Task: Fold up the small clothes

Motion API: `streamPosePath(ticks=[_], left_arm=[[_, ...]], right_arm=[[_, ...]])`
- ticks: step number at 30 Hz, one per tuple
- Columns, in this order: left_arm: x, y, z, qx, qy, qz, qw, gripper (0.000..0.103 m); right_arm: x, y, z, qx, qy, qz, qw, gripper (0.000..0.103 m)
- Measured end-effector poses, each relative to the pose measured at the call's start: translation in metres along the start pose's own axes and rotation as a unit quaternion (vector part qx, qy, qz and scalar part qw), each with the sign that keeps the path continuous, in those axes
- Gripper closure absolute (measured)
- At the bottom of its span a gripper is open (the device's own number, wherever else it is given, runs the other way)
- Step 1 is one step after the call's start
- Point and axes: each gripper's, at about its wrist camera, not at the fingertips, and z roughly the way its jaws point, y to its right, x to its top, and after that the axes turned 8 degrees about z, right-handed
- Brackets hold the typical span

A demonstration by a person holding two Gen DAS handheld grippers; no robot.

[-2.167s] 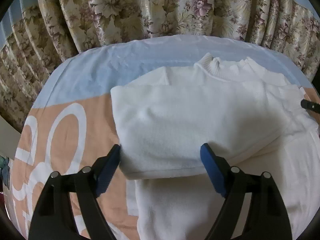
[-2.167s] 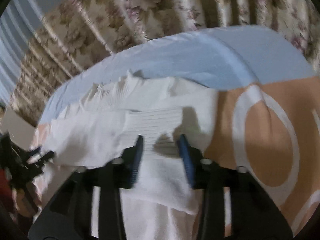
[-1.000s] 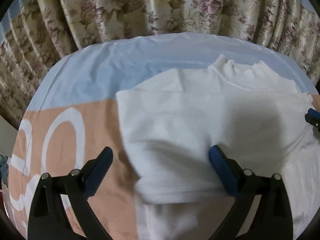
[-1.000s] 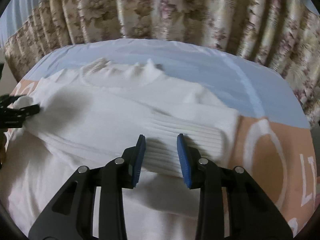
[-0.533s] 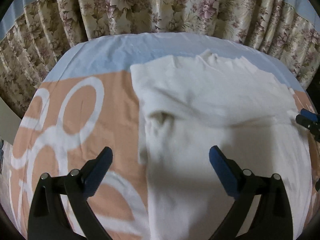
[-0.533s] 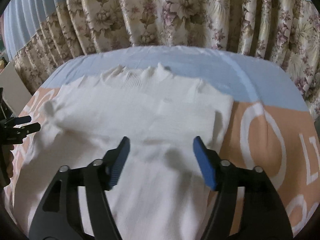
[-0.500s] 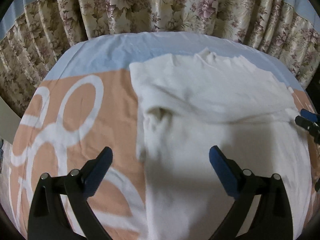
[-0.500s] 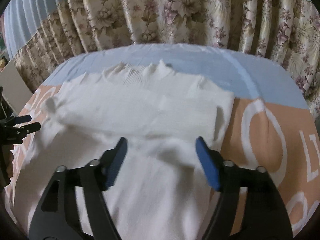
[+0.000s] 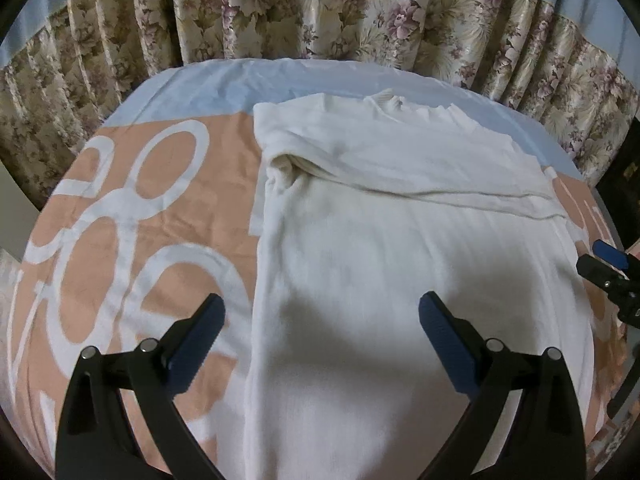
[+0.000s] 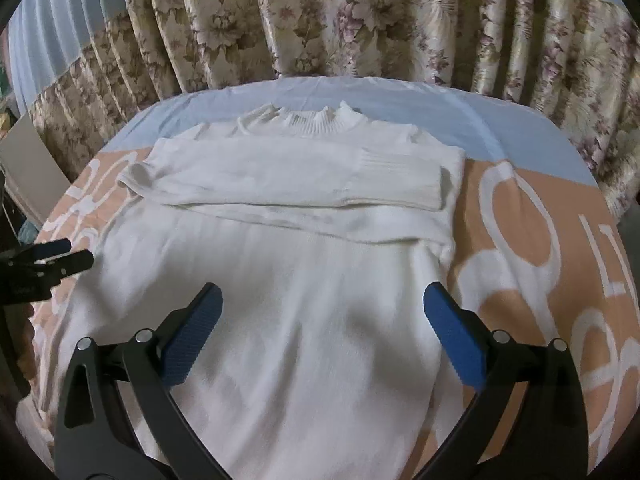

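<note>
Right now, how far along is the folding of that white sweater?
Partly done. Both sleeves already lie folded across the chest of the white sweater, just below its collar. Nothing is in hand: the left gripper is open above the body with nothing held, and the right gripper's jaws are opening with nothing pinched between them. Still left: the long lower body lies flat on the bedspread, not yet folded up.

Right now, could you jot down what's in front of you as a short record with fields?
garment: white knit sweater, lying flat, collar toward the curtain
sleeves: both folded across the chest, ribbed cuff on top
surface: orange and blue bedsheet with white lettering
backdrop: floral curtain
left gripper: open, nothing between the jaws, above the sweater's left edge
right gripper: jaws opening, nothing between them, above the sweater's body
</note>
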Motion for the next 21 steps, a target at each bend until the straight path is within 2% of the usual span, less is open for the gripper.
streamPosePath(ticks=[3,12,16,19,21], left_arm=[[-0.009,0.005,-0.012,0.020,0.005,0.004,0.9998,0.005],[-0.039,0.020,-0.037,0.071,0.014,0.025,0.9971,0.005],[-0.052,0.023,-0.041,0.077,0.014,0.021,0.9967,0.005],[-0.062,0.023,-0.044,0.086,0.015,0.018,0.9960,0.005],[-0.069,0.021,-0.046,0.083,0.011,0.014,0.9964,0.005]], right_arm=[[-0.008,0.002,-0.009,0.013,-0.009,0.011,1.000,0.003],[-0.042,-0.002,-0.043,-0.039,0.021,0.003,0.999,0.003],[-0.058,-0.002,-0.054,-0.075,0.040,-0.003,0.996,0.003],[-0.066,0.000,-0.059,-0.064,0.040,-0.001,0.997,0.003],[-0.071,0.000,-0.062,-0.072,0.043,-0.004,0.996,0.003]])
